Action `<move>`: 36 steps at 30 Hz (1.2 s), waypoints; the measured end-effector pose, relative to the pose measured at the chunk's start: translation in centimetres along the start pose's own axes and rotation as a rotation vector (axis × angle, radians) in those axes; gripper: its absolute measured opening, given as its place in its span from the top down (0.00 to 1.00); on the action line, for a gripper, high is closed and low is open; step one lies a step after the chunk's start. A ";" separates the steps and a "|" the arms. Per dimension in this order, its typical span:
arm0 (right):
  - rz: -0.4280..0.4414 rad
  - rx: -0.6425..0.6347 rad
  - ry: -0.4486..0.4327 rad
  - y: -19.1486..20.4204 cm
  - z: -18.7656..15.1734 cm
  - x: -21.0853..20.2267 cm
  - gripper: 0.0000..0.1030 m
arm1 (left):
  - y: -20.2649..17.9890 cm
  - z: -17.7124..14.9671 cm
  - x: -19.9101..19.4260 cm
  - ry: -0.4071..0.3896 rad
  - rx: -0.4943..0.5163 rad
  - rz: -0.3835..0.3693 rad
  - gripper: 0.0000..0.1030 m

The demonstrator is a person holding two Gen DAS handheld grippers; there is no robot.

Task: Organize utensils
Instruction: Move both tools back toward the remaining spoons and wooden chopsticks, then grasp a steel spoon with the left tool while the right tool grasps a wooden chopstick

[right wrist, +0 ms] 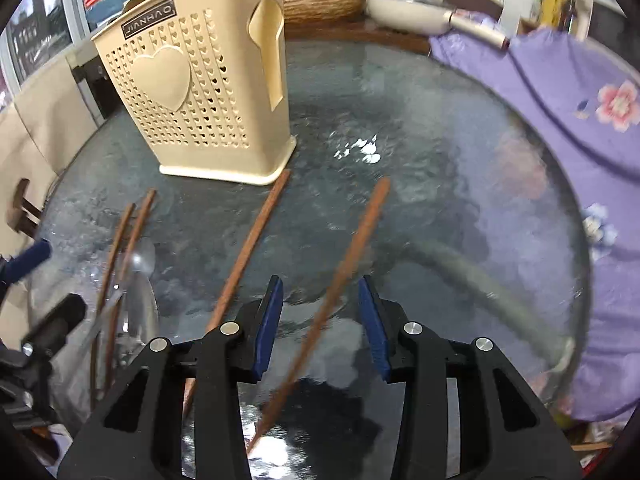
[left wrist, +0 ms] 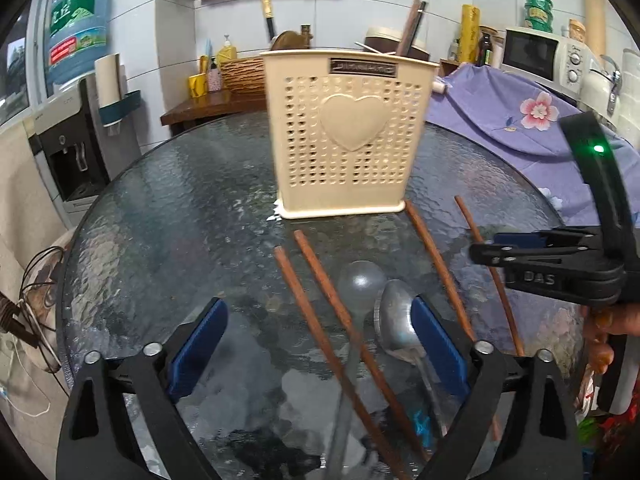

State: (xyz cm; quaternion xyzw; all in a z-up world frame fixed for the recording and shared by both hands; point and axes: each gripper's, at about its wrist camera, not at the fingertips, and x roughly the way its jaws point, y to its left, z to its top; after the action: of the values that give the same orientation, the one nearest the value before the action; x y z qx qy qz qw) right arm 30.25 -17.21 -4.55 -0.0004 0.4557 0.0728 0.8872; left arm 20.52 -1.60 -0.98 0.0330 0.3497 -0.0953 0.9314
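A cream perforated utensil holder (left wrist: 344, 136) with a heart stands upright on the round glass table (left wrist: 180, 208); it also shows in the right wrist view (right wrist: 196, 92). Several brown chopsticks lie in front of it. My left gripper (left wrist: 320, 344) is open over two chopsticks (left wrist: 324, 312), a clear plastic spoon (left wrist: 360, 284) and a metal spoon (left wrist: 396, 324). My right gripper (right wrist: 320, 324) is open, low over the table, with one chopstick (right wrist: 344, 264) lying between its fingers and another chopstick (right wrist: 252, 240) just to its left. The right gripper also shows in the left wrist view (left wrist: 480, 252).
A purple flowered cloth (right wrist: 560, 92) covers the table's right side. A water dispenser (left wrist: 68, 148) stands at the left, a woven basket (left wrist: 240, 74) and a microwave (left wrist: 540, 56) behind. The table's far edge meets a wooden counter (left wrist: 200, 108).
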 end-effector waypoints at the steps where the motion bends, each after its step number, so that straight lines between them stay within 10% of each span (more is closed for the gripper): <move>1: -0.010 0.000 -0.003 0.0 0.0 0.0 0.61 | -0.4 0.1 0.0 0.004 0.011 -0.011 0.23; 36: -0.009 0.124 -0.001 -4.3 0.8 1.4 0.61 | -6.7 0.8 5.2 0.186 0.124 -0.069 0.63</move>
State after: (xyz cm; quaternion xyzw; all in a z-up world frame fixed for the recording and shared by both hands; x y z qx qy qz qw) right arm 32.21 -21.23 -5.48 0.0525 0.4589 0.0402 0.8860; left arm 23.51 -9.04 -3.79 0.0874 0.4290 -0.1453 0.8872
